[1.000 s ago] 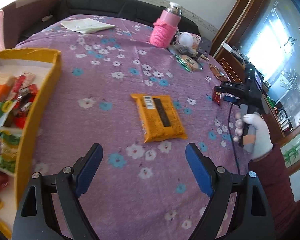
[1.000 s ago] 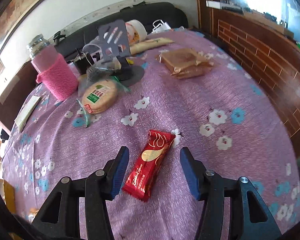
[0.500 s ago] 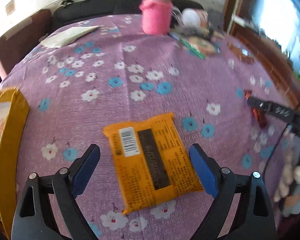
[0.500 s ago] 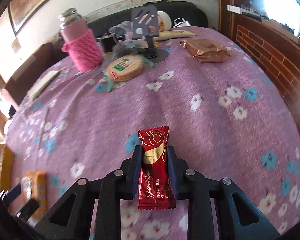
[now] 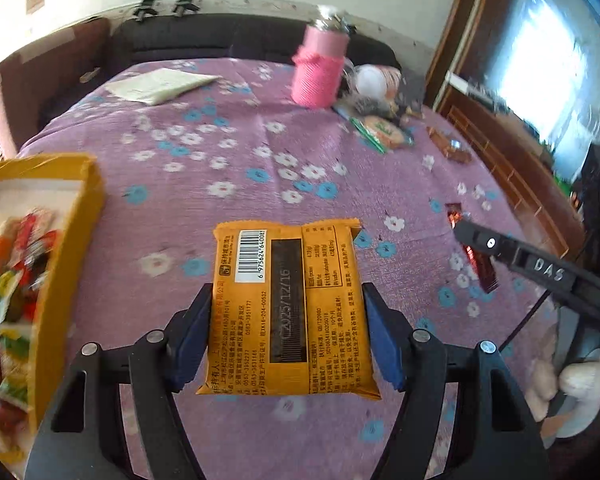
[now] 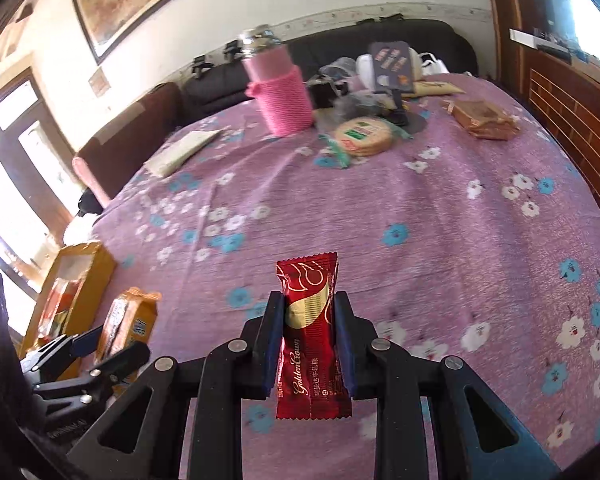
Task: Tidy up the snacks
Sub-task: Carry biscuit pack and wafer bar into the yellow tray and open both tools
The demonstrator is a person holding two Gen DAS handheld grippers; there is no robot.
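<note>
Carry both snacks level to box [image 5: 88, 200]. Left gripper [image 5: 286, 340] clamped on orange packet [image 5: 288, 308]; right gripper [image 6: 310, 338] clamped on red bar [image 6: 310, 340]. Release over box, 1 at a time.

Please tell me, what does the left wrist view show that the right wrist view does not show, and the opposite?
Only the left wrist view shows the printed back of the orange packet, with its barcode, and the wrappers inside the yellow box.

Only the right wrist view shows the framed picture on the wall and the front of the red bar.

Both show each tool shut on its snack, left tool and right tool, the pink bottle, the round cracker pack and the purple floral cloth.
</note>
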